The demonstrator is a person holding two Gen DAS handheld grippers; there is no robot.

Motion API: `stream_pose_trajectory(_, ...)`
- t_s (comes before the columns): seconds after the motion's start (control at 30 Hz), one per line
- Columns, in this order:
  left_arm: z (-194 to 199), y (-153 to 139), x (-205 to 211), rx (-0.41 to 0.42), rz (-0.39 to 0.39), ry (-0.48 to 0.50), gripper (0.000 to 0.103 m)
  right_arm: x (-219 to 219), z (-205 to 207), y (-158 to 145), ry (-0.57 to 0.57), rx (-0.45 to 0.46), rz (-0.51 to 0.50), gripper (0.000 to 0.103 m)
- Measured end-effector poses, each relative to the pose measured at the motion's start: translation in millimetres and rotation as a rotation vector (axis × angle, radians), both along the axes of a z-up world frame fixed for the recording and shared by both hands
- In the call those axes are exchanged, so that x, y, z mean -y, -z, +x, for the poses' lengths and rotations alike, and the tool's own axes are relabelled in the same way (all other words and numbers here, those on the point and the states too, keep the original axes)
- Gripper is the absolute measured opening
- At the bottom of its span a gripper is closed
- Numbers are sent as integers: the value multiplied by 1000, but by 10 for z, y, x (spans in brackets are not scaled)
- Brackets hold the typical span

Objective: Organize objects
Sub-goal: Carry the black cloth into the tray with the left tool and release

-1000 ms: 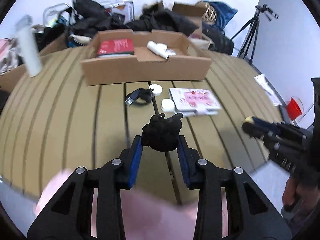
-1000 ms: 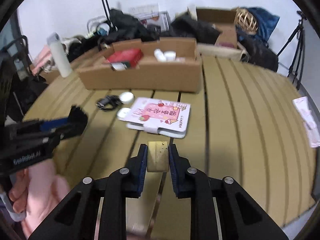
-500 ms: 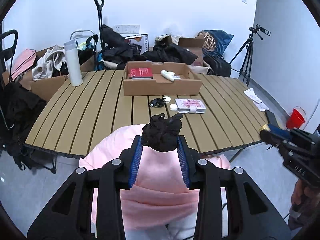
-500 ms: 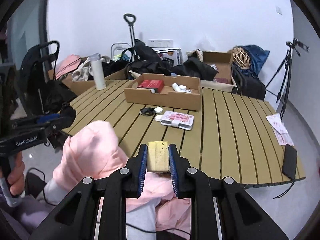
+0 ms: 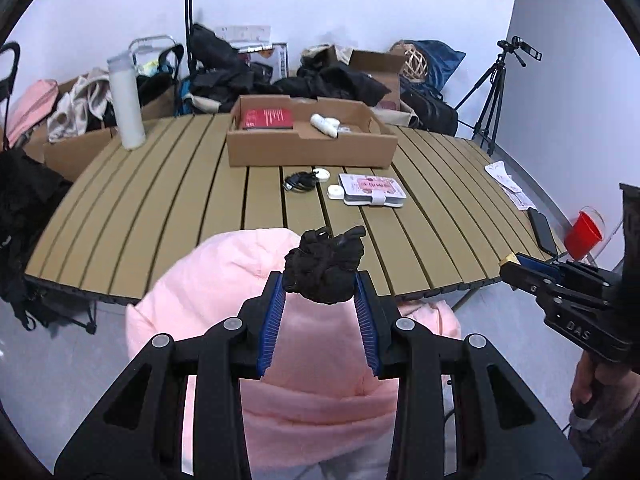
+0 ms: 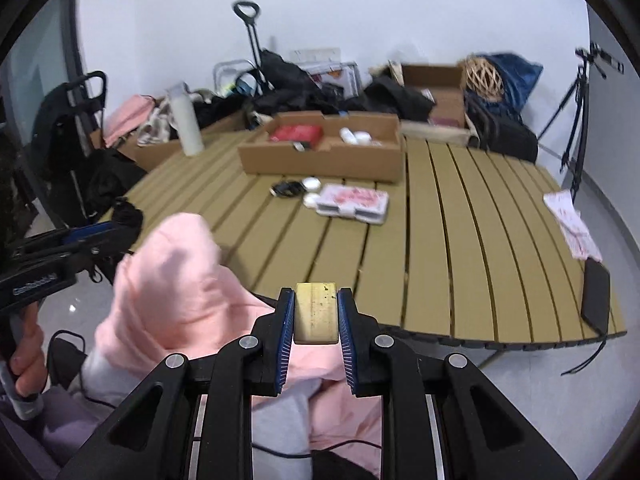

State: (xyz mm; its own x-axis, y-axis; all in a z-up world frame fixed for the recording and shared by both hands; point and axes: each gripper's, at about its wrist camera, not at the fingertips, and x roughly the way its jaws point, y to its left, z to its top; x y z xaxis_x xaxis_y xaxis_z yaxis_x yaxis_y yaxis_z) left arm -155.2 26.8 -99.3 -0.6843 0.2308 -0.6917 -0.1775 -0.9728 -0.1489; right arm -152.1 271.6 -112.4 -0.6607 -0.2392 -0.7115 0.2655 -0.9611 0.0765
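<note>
Left gripper (image 5: 320, 294) clamped on a crumpled black fabric bundle (image 5: 324, 266), right gripper (image 6: 316, 314) clamped on a tan rectangular block (image 6: 315, 312), both held above a pink-clothed lap (image 5: 316, 364), short of the slatted table (image 5: 180, 200), cardboard box (image 5: 312, 148) at its far side

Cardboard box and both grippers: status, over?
Left gripper shut on black scrunchie; right gripper shut on yellow block. Both short of the table. Cardboard box open, nothing blocking it.

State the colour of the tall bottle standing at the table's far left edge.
White. The bottle shows best in the left wrist view, upright on the slatted table.
</note>
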Motion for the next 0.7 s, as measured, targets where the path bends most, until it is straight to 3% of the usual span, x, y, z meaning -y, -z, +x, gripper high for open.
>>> stream_pose_trajectory(0.17,-377,5,19,23,19,-10,31,-120,-366,50,30,31,-8,23)
stream_pose_trajectory(0.37,-1124,-143,-40,9,22,-6,31,-162,-1079,-97,38,24,-42,23)
stream_pose_trajectory(0.53,-2038,-269,-167,5,44,44,31,-100,-1959,-289,7,-15,-66,23)
stream_pose_trajectory(0.6,-2562,-263,-197,56,103,63,31,-80,-2363,-352,5,-37,-92,23)
stream_pose_trajectory(0.7,-3252,-198,-255,141,127,50,31,-37,-3097,-403,4,-18,-110,23)
